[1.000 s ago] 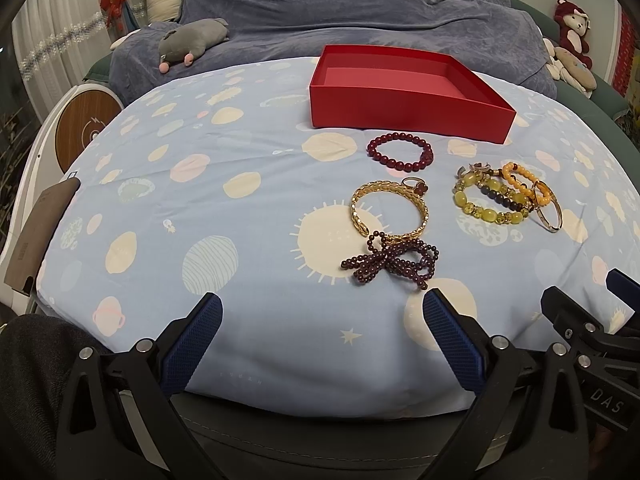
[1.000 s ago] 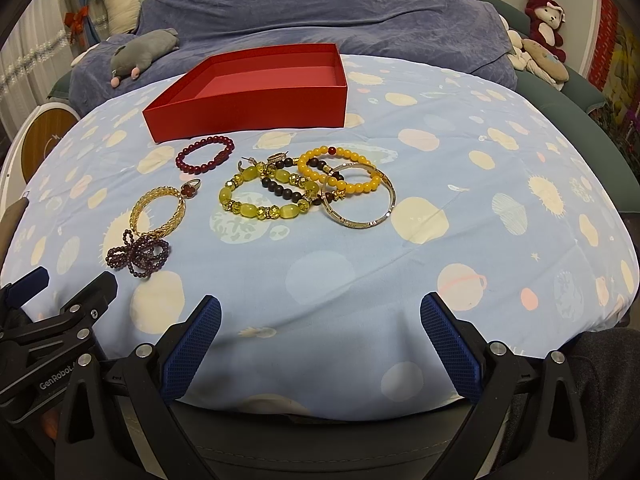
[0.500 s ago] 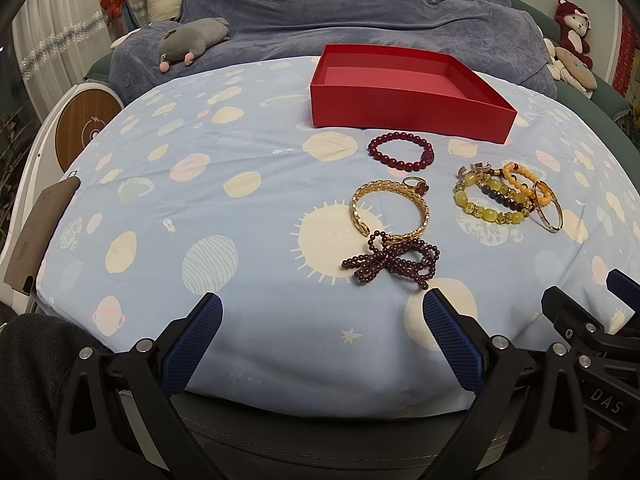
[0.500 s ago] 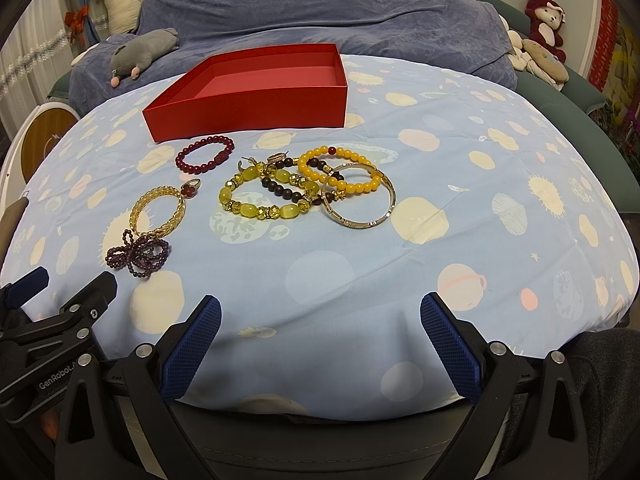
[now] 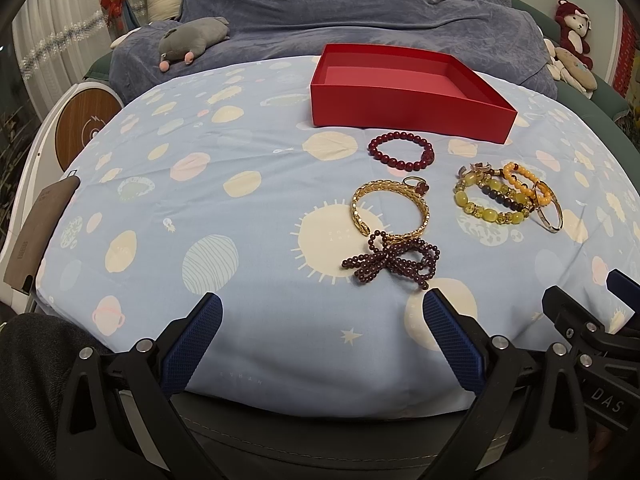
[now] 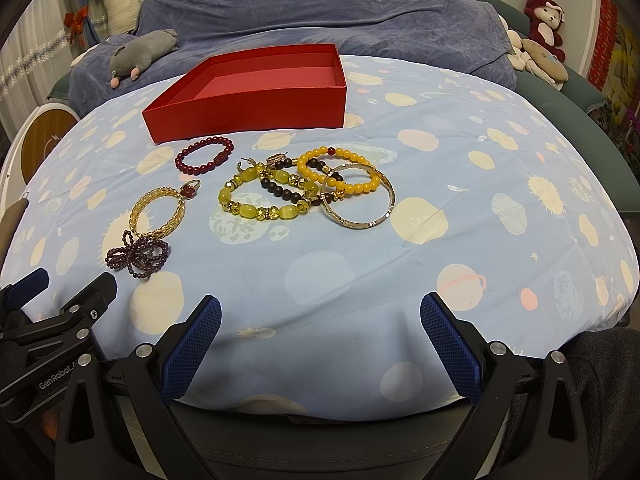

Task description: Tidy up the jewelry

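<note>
Both grippers idle at the bed's near edge: left gripper [image 5: 322,338] and right gripper [image 6: 320,336] spread wide, nothing held. Nothing sorted yet, I reckon: red box [image 5: 404,98] sits empty toward the far edge, all jewelry loose on the sheet [image 5: 200,160] before it. Closest to me is the garnet strand [image 5: 394,262], touching the gold cuff [image 5: 390,210]. Next move: reach forward, pinch the strand clear of the cuff, carry to box

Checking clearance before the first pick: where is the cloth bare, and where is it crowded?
Bare: the cloth left of the gold woven bangle, and right of the thin gold bangle. The open red cardboard box is empty. Crowded: the overlapping yellow bead bracelets.
</note>
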The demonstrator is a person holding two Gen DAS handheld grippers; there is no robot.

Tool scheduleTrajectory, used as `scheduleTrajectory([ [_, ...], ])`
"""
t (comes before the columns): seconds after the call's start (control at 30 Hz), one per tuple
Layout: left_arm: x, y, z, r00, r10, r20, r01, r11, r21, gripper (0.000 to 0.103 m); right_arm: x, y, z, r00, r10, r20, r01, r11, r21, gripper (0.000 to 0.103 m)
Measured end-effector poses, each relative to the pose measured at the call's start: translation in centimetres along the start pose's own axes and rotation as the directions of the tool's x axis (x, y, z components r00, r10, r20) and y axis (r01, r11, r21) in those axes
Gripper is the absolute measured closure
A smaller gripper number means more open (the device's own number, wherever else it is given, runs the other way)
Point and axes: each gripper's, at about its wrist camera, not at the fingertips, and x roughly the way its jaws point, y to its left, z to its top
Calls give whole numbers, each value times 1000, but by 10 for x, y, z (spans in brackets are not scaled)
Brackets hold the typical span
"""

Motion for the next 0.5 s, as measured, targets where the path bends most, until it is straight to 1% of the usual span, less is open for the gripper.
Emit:
scheduleTrajectory([
  [0.3, -2, -2, 0, 1000, -8, 5, 8, 1000, 5, 7, -2, -1, 0, 1000, 0, 9, 0, 1000, -2, 7],
  [0.5, -4, -3, 1, 999, -36, 13, 35, 999, 17, 7, -9, -5, 5, 999, -2, 36, 2, 1000, -8, 7],
])
